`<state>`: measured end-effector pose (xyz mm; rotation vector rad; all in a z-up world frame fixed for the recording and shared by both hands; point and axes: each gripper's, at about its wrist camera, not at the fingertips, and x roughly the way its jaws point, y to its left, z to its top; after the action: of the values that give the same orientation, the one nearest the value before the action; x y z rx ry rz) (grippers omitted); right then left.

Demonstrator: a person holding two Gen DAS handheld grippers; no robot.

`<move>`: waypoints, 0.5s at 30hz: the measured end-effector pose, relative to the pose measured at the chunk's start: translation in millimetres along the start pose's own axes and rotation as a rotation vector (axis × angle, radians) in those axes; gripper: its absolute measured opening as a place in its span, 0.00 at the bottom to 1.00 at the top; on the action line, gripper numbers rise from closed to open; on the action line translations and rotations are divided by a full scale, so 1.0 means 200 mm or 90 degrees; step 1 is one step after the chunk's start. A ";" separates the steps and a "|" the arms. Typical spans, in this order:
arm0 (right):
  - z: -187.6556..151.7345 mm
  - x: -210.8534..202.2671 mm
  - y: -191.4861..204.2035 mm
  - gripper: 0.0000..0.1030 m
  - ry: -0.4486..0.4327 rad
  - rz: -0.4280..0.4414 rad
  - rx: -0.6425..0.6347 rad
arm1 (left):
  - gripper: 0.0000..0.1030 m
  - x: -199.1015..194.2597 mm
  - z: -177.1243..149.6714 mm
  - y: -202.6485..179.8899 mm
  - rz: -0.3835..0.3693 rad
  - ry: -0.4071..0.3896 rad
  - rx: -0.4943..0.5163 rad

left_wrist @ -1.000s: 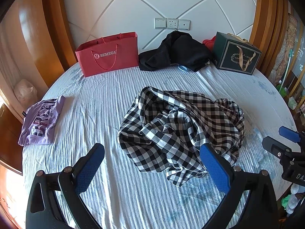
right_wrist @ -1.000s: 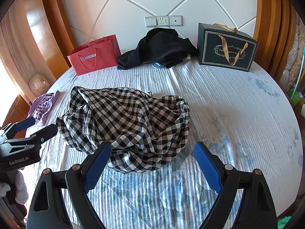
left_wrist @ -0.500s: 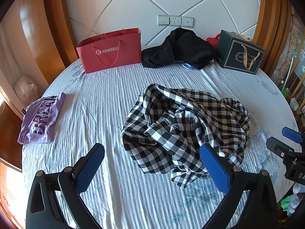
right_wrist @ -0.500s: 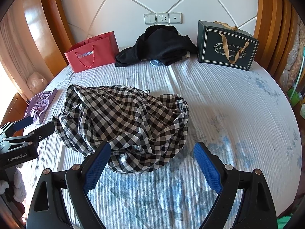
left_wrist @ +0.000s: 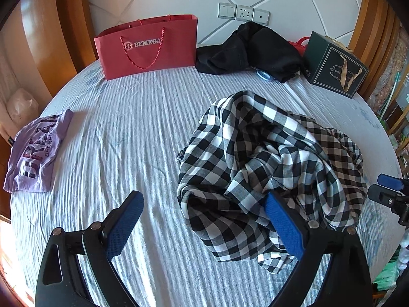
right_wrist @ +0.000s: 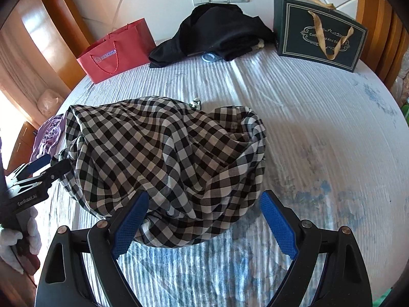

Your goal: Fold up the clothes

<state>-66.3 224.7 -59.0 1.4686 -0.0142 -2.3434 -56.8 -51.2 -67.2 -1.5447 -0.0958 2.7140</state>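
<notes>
A black-and-white checked shirt lies crumpled in a heap on the round bed; it also fills the middle of the right wrist view. My left gripper hovers open at the heap's near left edge, nothing between its blue pads. My right gripper is open just before the heap's near edge, its left pad over the cloth's hem. Each gripper shows in the other's view: the right one at the right edge, the left one at the left, held by a gloved hand.
A folded purple T-shirt lies at the bed's left side. Along the headboard stand a red paper bag, a black garment pile and a dark gift box. Blue-stained sheet spreads to the right.
Both grippers have moved in closer to the checked shirt, which now looks larger in both views. The left view has swung left. The shirt itself has not been touched.
</notes>
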 end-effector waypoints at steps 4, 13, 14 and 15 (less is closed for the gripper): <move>0.02 0.13 0.09 0.68 0.031 0.044 -0.011 | 0.28 0.10 -0.01 0.03 -0.039 0.039 -0.015; 0.09 0.18 0.15 0.02 -0.005 -0.021 -0.031 | 0.13 -0.13 0.07 0.06 -0.064 -0.020 -0.018; 0.11 0.12 0.09 0.02 -0.030 -0.040 -0.014 | 0.16 -0.17 0.08 0.08 -0.060 -0.031 -0.016; 0.13 0.05 0.04 0.02 -0.056 -0.058 0.002 | 0.18 -0.19 0.09 0.09 -0.055 -0.038 -0.014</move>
<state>-91.1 208.9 -53.9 1.3955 0.0265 -2.4806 -52.8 -71.5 -27.2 -1.4287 -0.1892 2.7006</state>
